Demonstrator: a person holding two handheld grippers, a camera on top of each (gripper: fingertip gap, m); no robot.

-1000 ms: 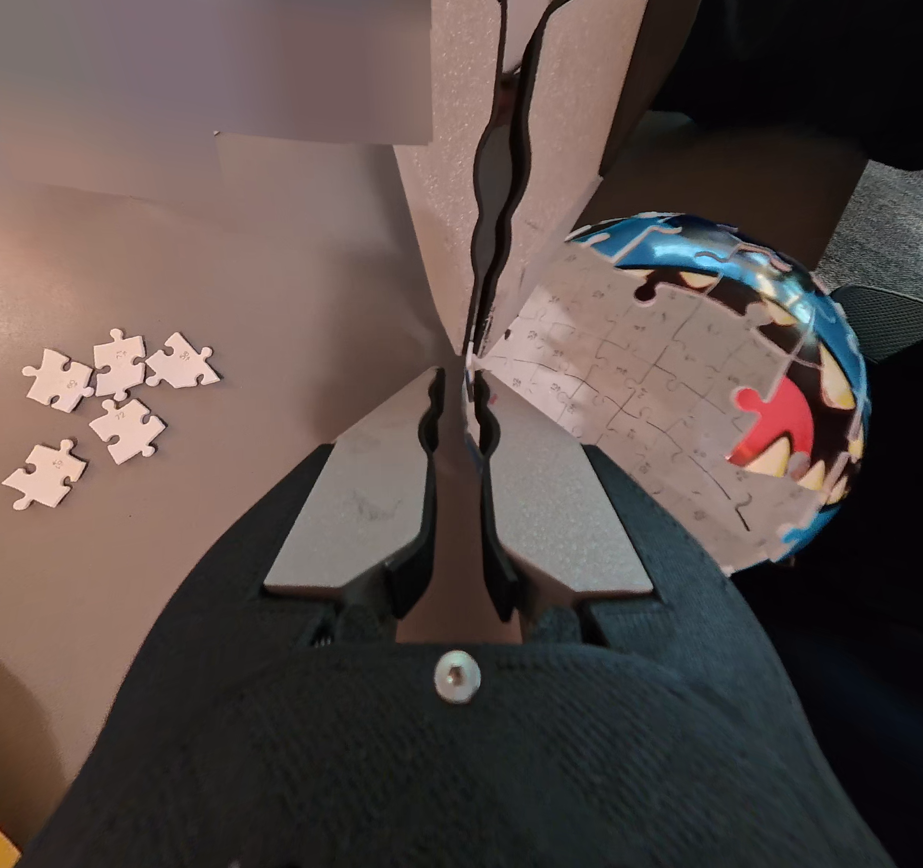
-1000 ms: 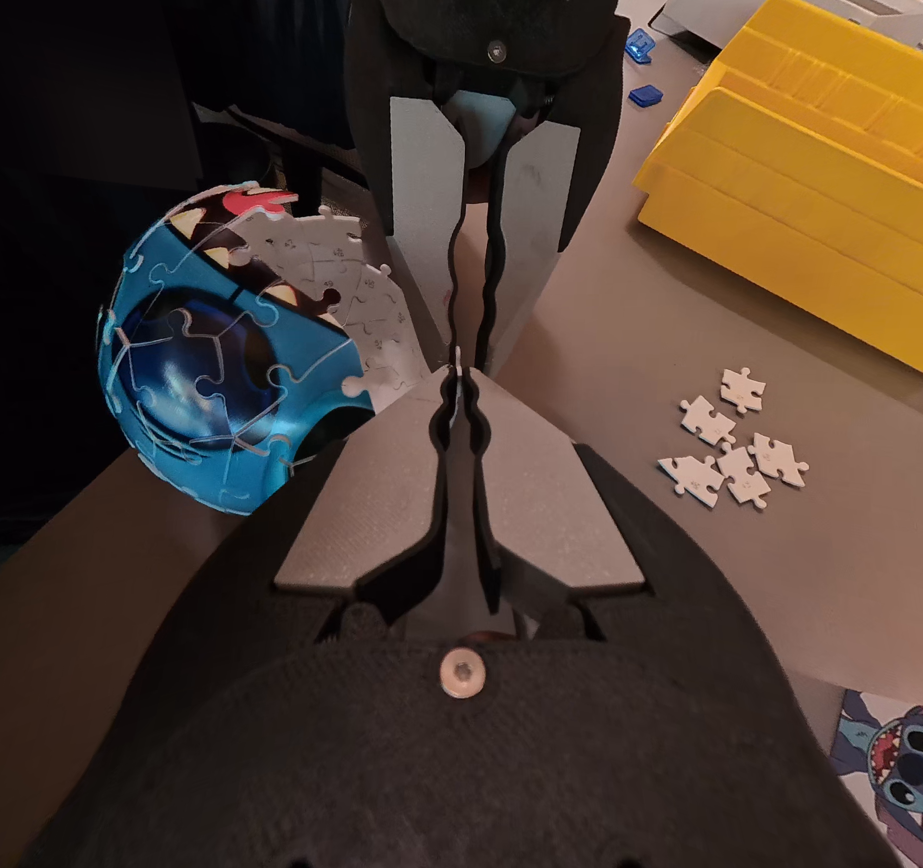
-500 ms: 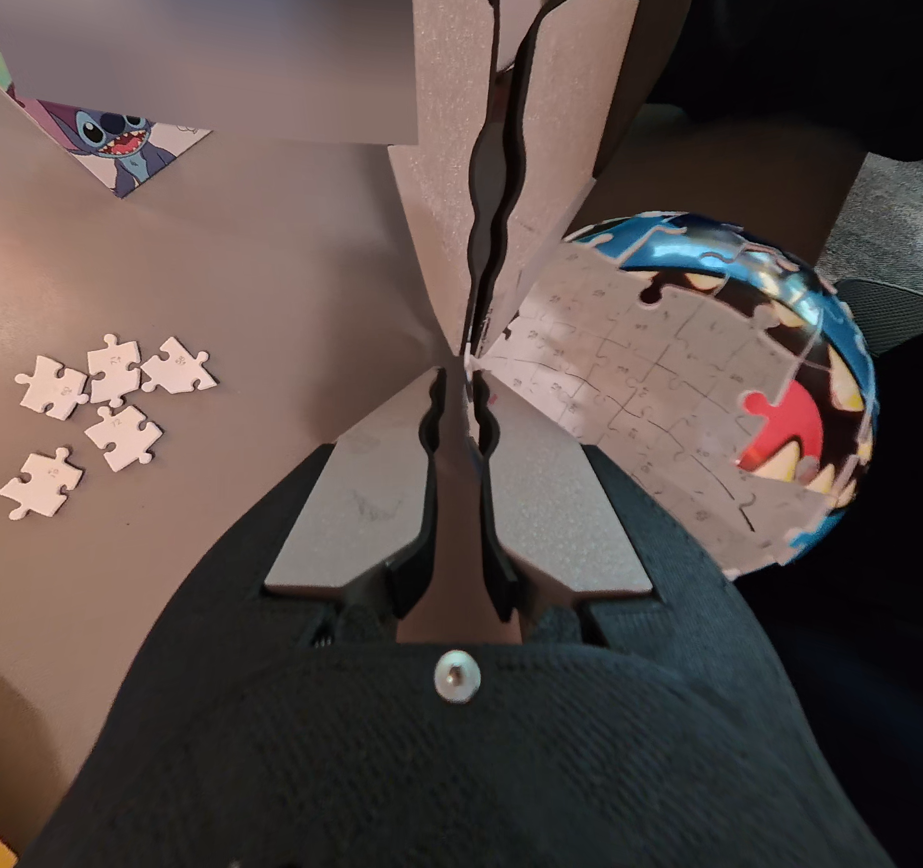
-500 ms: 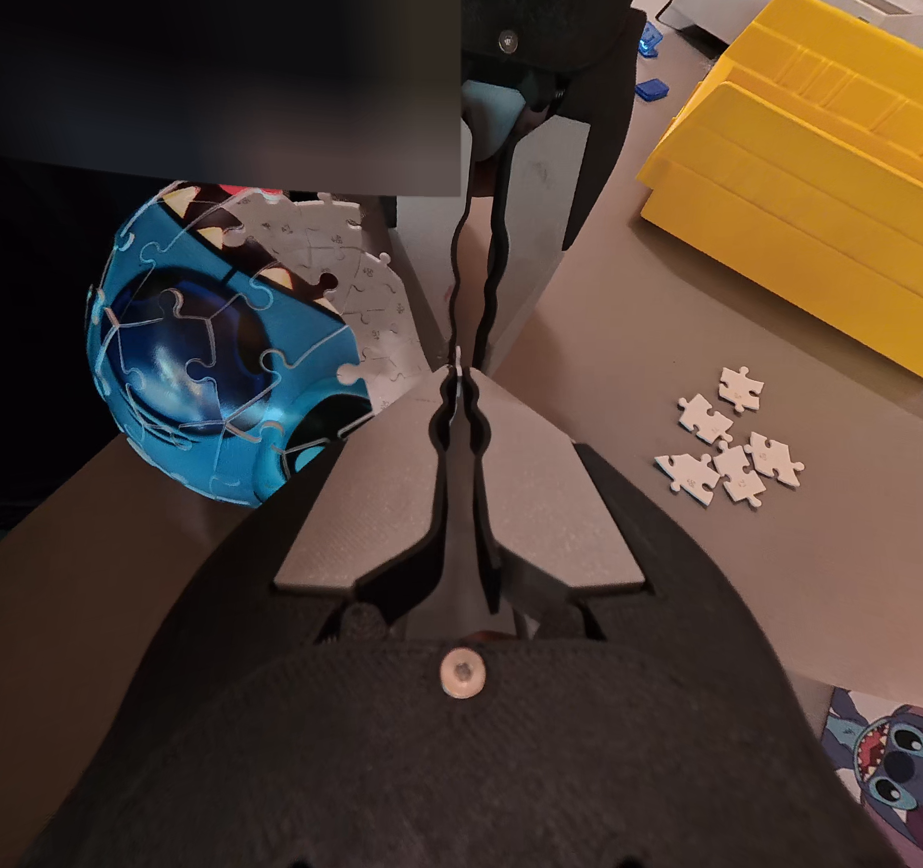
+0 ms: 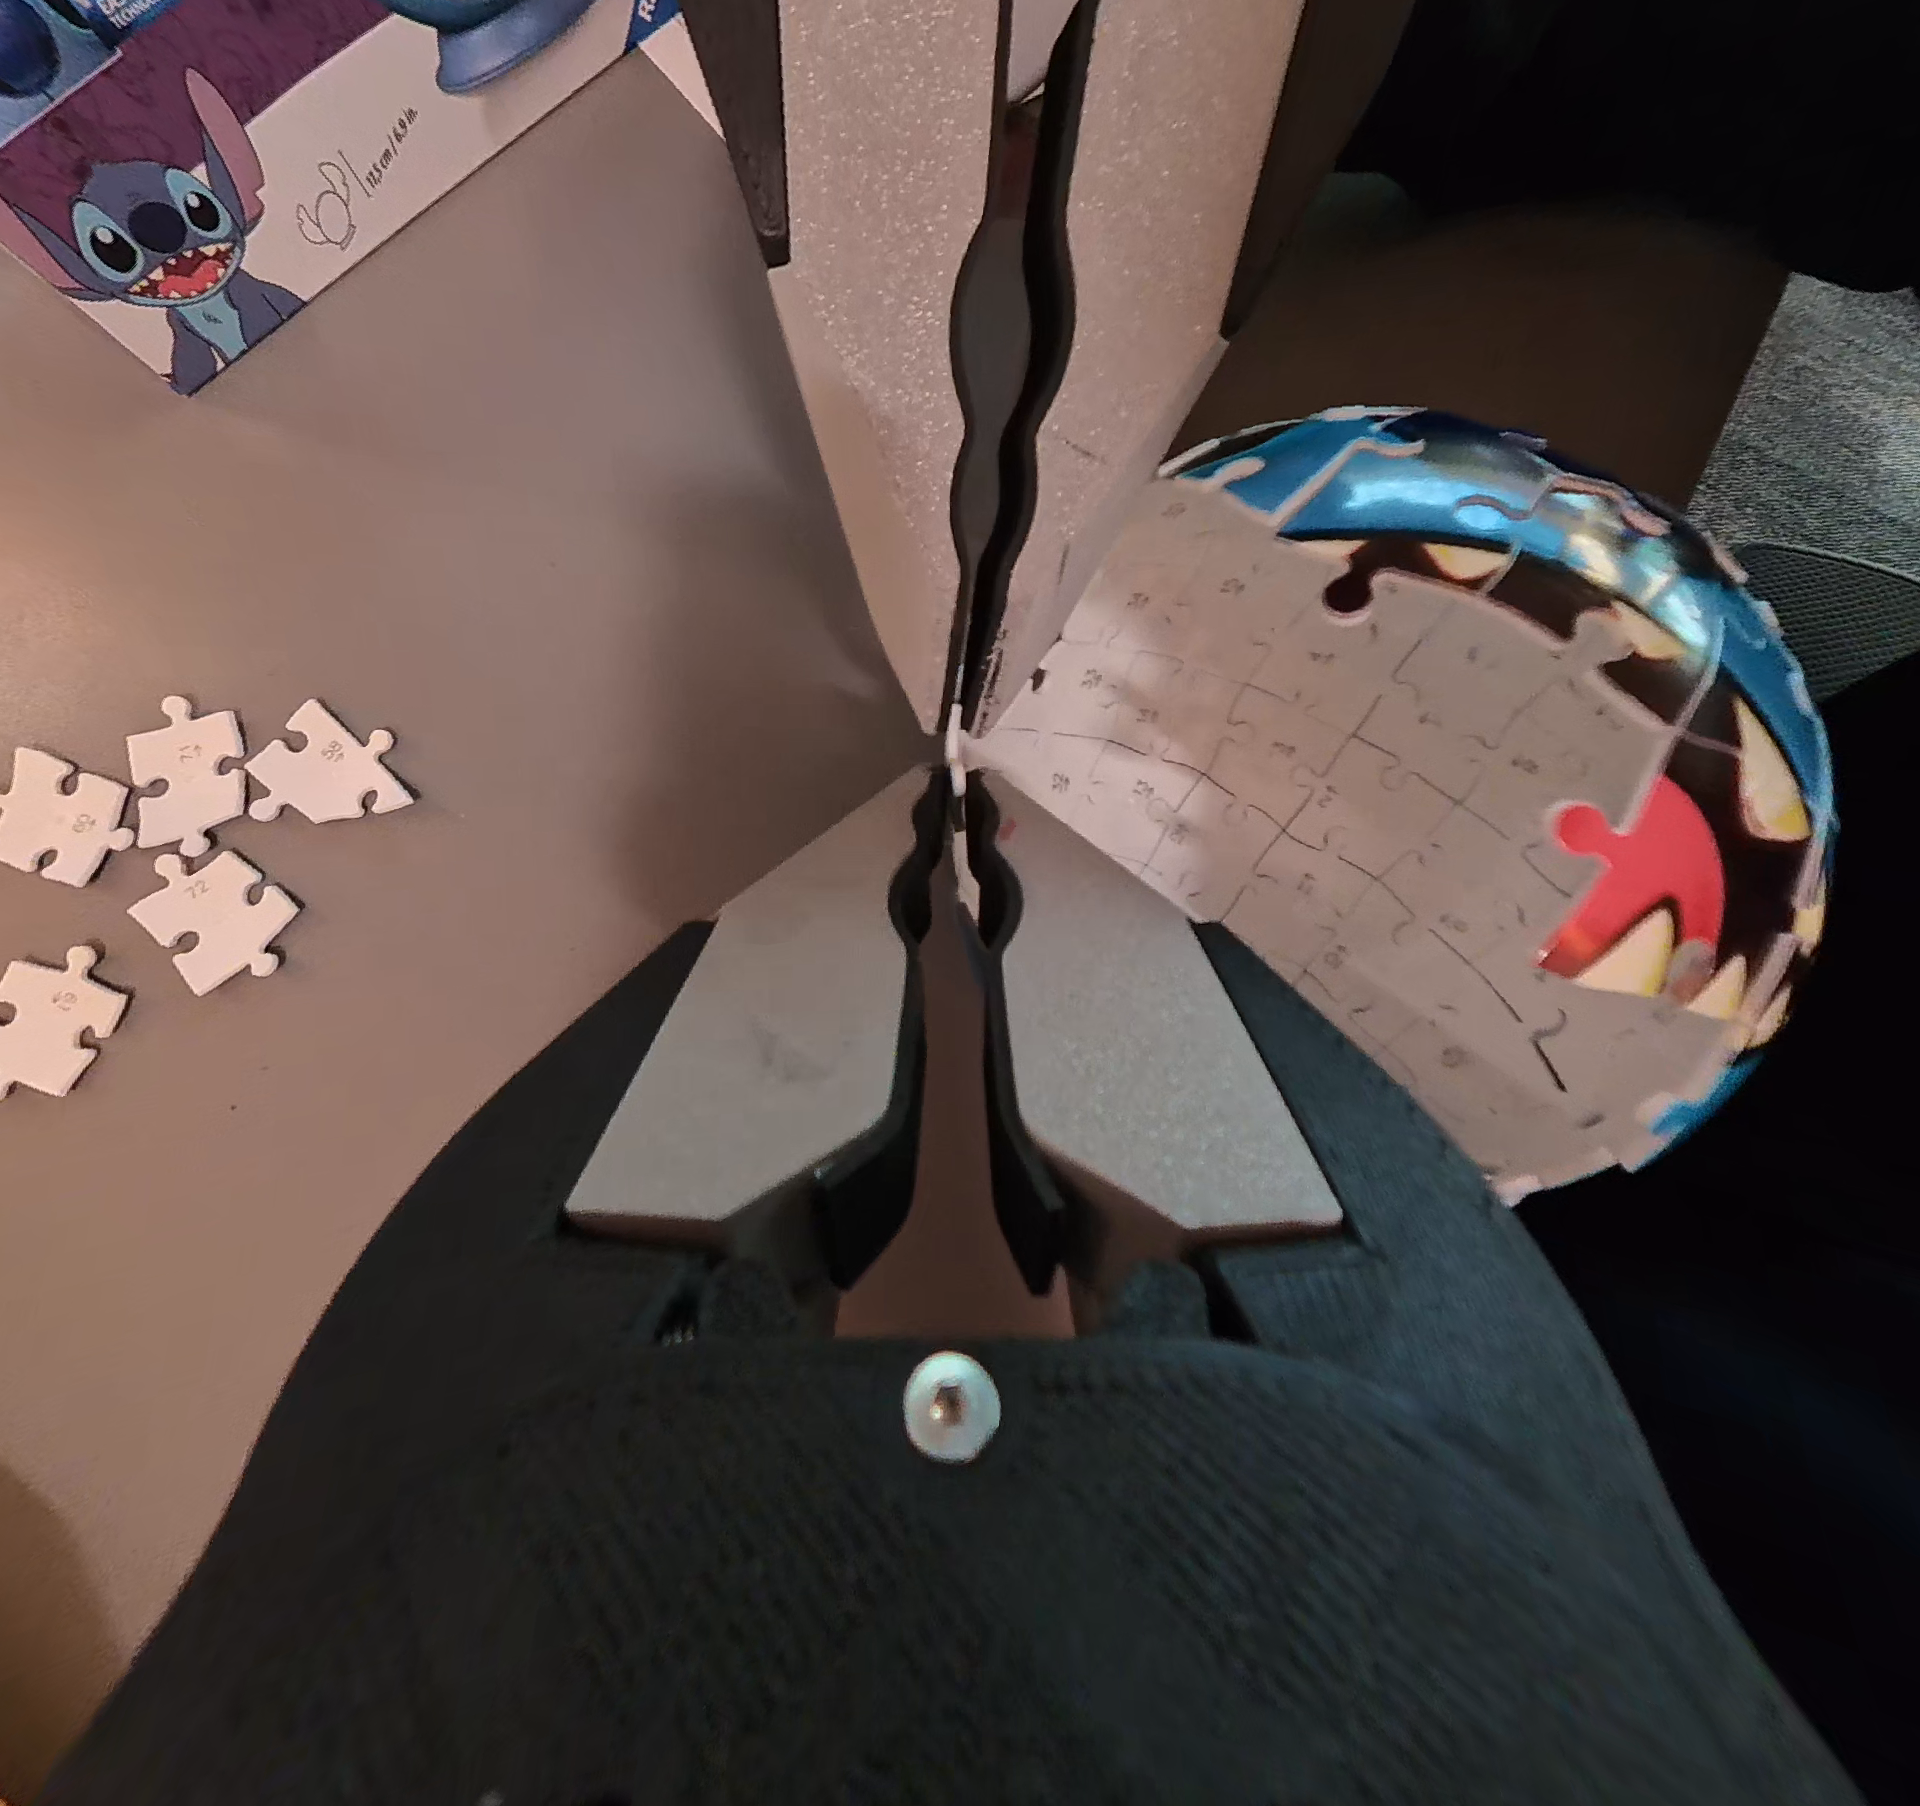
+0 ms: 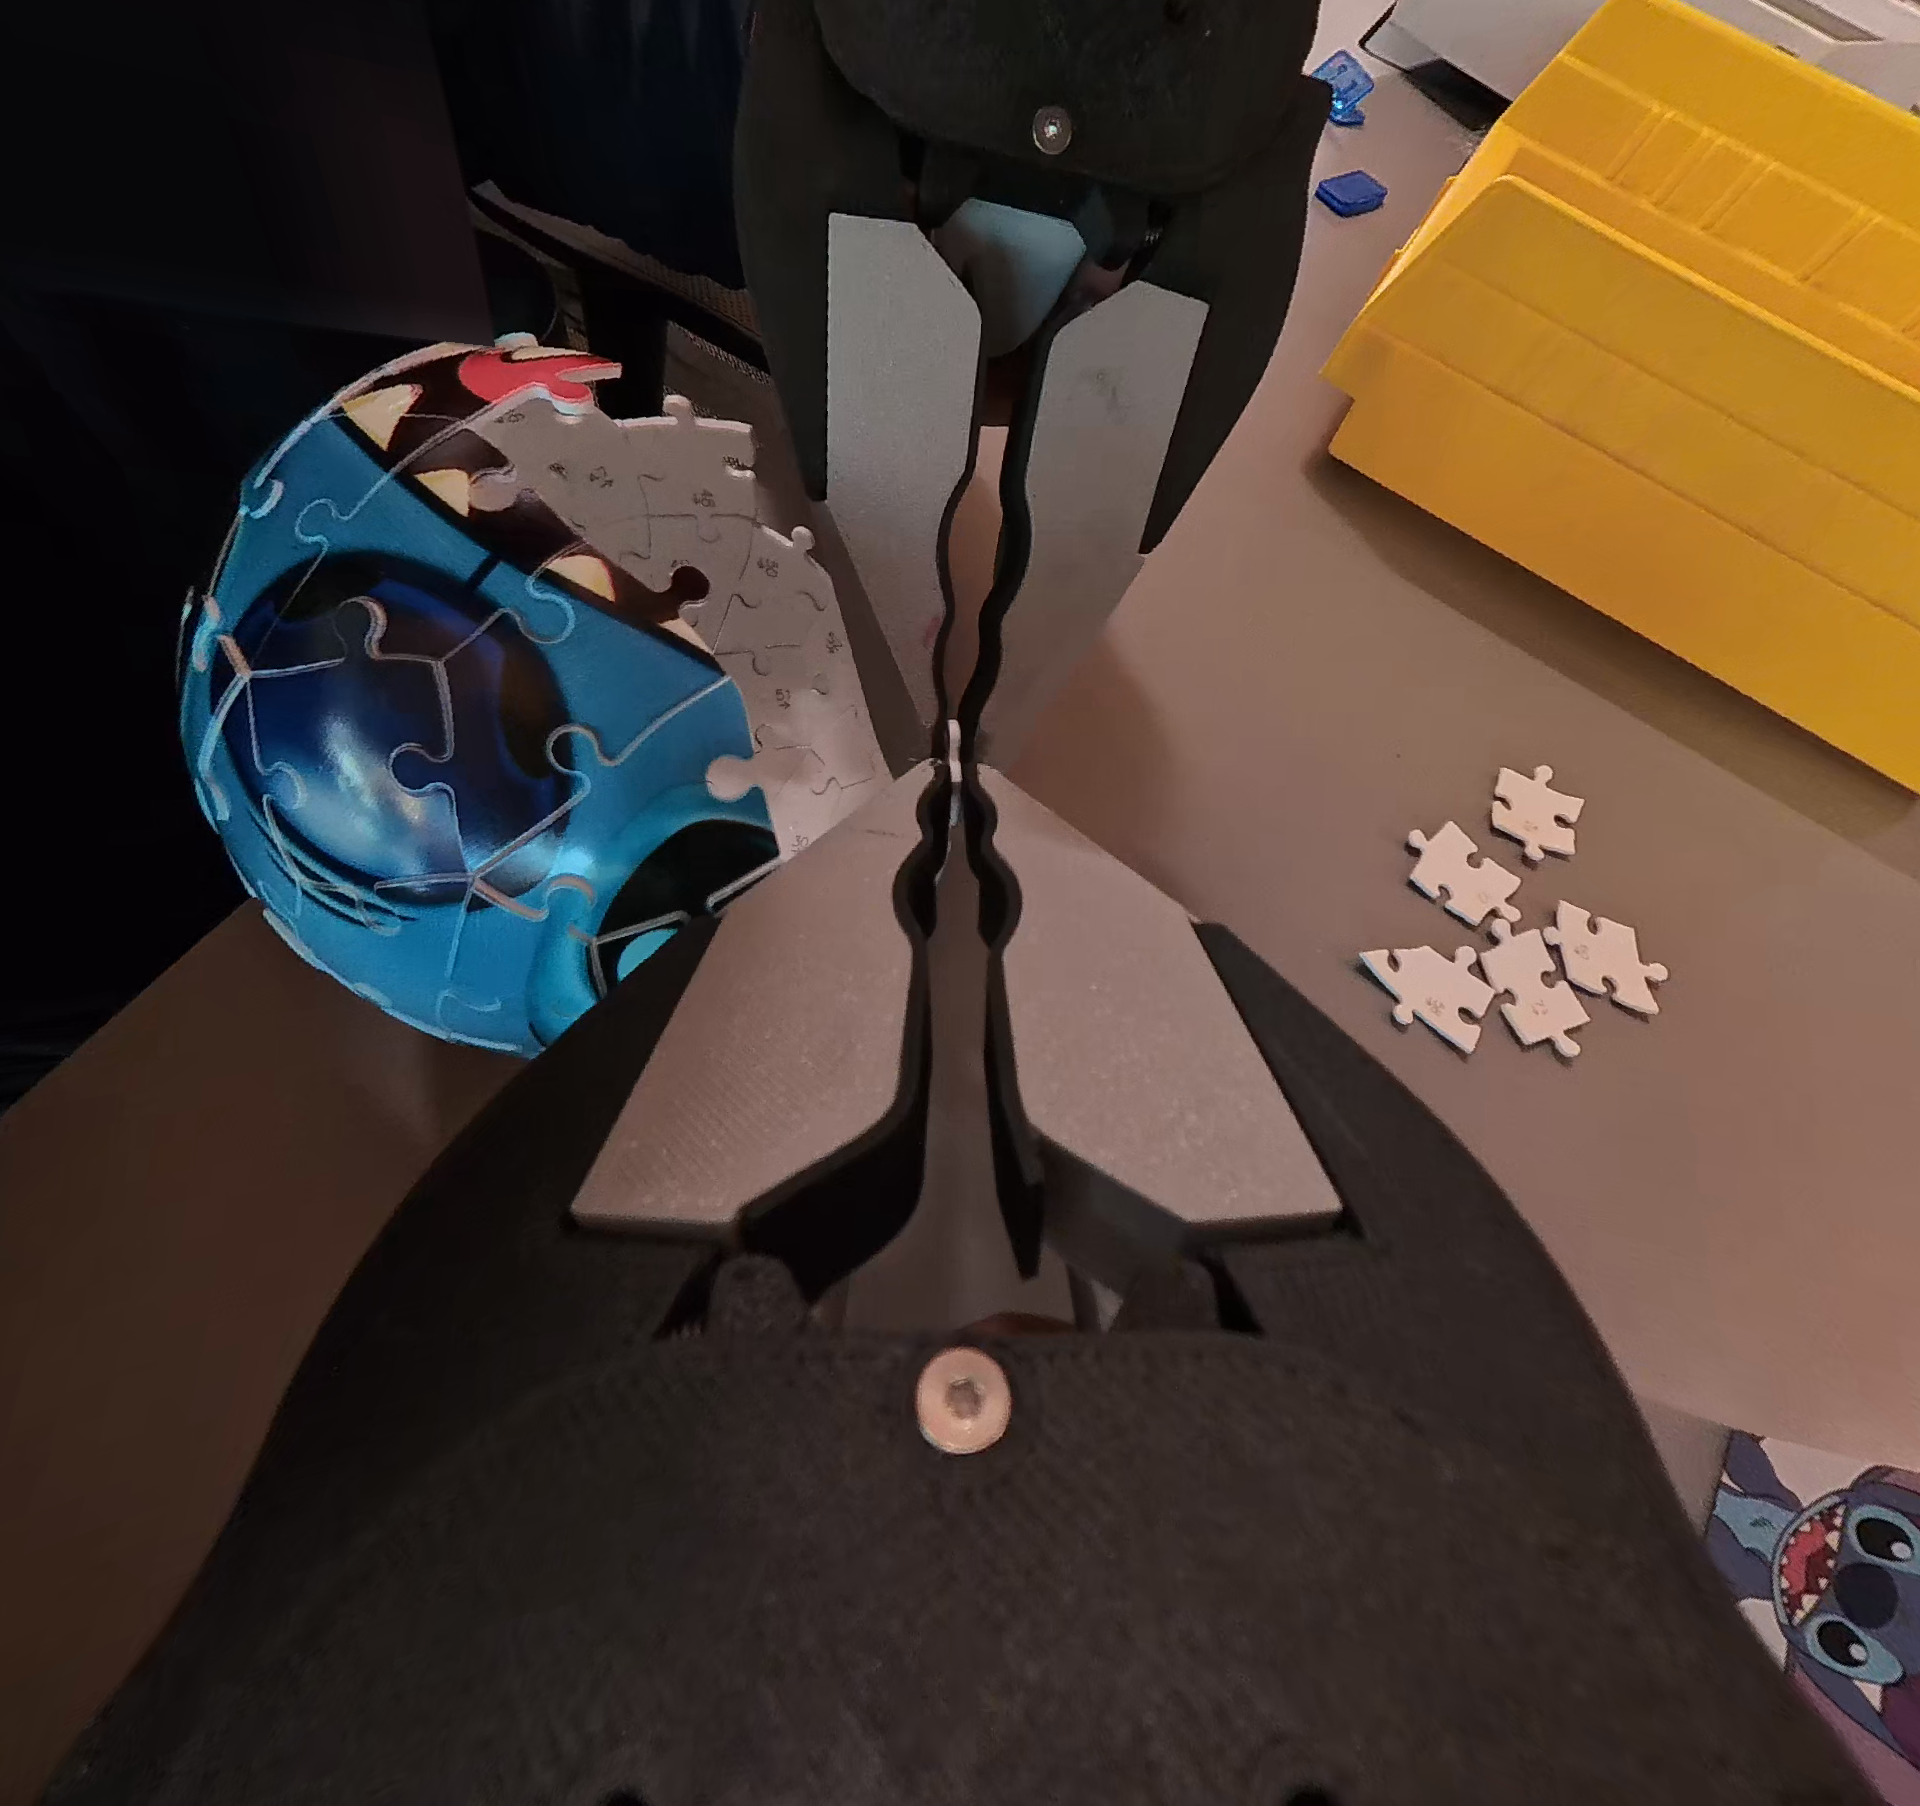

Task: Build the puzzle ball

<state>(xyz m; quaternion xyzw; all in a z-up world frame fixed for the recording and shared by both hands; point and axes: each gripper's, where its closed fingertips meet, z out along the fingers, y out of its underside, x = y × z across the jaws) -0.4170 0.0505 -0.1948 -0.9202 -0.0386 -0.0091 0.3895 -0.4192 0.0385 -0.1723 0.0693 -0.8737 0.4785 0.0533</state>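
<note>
Grey bench (image 5: 540,551) carries five loose pieces (image 5: 197,857) at left, left tool (image 5: 958,800) and right tool (image 6: 954,790) meet tip to tip mid-frame, both pinched on the puzzle ball (image 5: 1455,800) rim, probably steadying the half-built shell aloft.

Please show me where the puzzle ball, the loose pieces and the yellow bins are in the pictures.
puzzle ball (image 5: 1455,800): left wrist view, on its white inner side.
loose pieces (image 5: 192,780): left wrist view, on one white piece of the group.
yellow bins (image 6: 1662,426): right wrist view, on the front bin's sloped face.
</note>
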